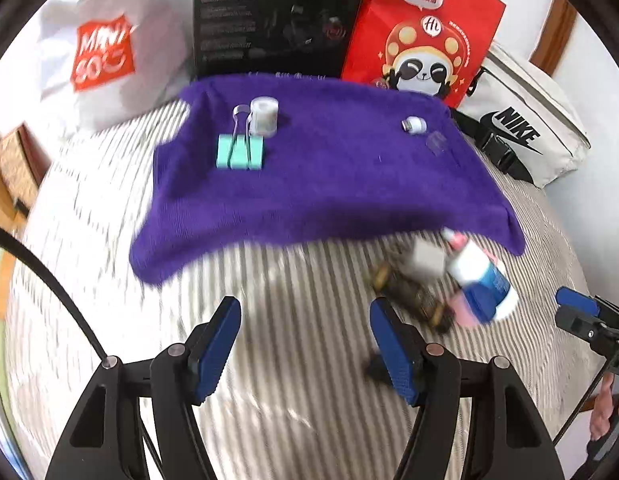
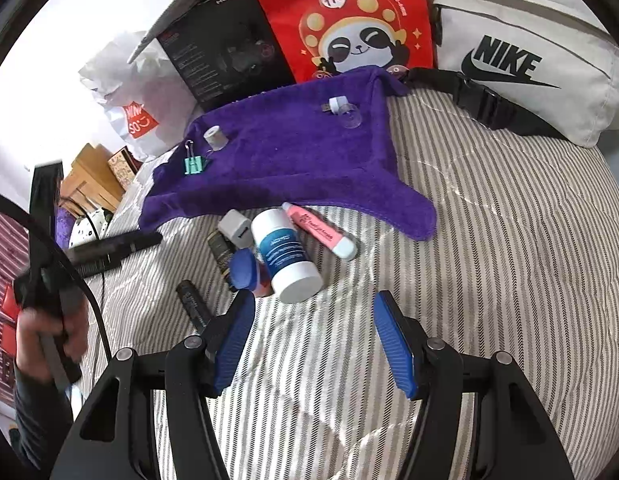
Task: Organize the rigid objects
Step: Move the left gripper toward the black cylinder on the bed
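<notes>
Two pairs of tongs hover over the bed, both spread with nothing between the pads: the left tongs [image 1: 305, 344] above bare striped bedding, the right tongs [image 2: 313, 340] just short of the loose pile. Taking the purple towel [image 2: 293, 160] as the landmark: a green binder clip [image 2: 194, 165] and a small tape roll [image 2: 214, 137] already sit on its far left corner, and a small white cap-like piece [image 2: 336, 103] with a clear piece beside it sits near its far right corner. Just off the towel's near edge lie the unsorted things: a white-and-blue bottle [image 2: 287, 256] on its side, a pink tube [image 2: 319, 232] touching that edge, a grey block [image 2: 236, 227], and a blue-capped item [image 2: 245, 268] leaning against the bottle.

The bottle looks like the next pick for the right tongs. It would go best to straddle the barrel across its width, near the middle, and close firmly, since a round smooth body may roll or squirt out. Lift clear before carrying it onto the towel, so the blue-capped item is not dragged along. Set it down in open cloth, apart from the clip and roll.
</notes>
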Demonstrator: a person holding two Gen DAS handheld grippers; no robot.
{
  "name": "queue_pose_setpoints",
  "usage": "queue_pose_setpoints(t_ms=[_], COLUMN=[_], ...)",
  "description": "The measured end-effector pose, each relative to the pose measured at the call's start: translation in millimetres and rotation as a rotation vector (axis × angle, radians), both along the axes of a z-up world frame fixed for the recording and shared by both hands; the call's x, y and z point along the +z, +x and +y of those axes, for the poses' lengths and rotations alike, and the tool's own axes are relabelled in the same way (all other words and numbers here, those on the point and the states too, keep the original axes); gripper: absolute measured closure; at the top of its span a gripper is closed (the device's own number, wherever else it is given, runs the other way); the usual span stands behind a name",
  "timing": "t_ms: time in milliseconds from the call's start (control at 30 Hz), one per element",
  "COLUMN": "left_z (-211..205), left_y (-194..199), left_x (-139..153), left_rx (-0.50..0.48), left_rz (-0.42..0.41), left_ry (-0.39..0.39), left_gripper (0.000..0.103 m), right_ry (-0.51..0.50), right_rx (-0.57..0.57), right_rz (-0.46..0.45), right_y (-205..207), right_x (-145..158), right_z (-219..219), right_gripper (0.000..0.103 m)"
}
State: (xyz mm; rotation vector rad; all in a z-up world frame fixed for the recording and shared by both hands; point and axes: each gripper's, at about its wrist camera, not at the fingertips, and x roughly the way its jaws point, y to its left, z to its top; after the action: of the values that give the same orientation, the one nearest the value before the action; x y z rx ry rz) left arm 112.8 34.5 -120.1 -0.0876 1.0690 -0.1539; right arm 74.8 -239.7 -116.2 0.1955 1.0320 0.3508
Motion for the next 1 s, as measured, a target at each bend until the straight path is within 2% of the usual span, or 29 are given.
queue_pose_setpoints(t_ms=[100,367,533,700,833,867,1000], left_z=[-4.8,-43.4,-57.0,-79.5,-74.9,-68.8,-44.4], left_y=[-14.0,-25.7,-20.4,-23.3,-35.5,-38.7,-46.2], left_x=[-3.1,-18.0,-25.7,-31.0,-32.3,-31.7,-28.0], left_rx=[0.013,0.009,0.018,-0.023,-0.058,-0.058,-0.039], left_rz=[0.043,0.088,0.123,0.117,0.098,0.091,0.076], left_ry=[-0.073,0.027,-0.027,0.093,0.173,0.183,0.168], left_gripper=[0.038,0.038,0.038,0.031,0.025,0.02,0.02], right_ry=[-0.001,0.012,-0.028,-0.028,-0.022,-0.023,-0.019], right_rx=[0.016,0.028,0.006,-0.04,-0.063,-0.063,-0.055], right_rz=[-0.01,-0.019,-0.016,0.007,0.014,0.014,0.014], right_y=[-6.0,-22.9,-30.7,-29.5,-29.3,-29.2,-29.2], right_x=[3.5,6.1,3.0,-5.6,-8.8,-9.1,-10.0], right_z=[3.7,-0.8,-17.4,-37.3,-45.9,-46.4,-44.3], right_gripper=[0.042,0.041,0.041,0.041,0.041,0.041,0.041])
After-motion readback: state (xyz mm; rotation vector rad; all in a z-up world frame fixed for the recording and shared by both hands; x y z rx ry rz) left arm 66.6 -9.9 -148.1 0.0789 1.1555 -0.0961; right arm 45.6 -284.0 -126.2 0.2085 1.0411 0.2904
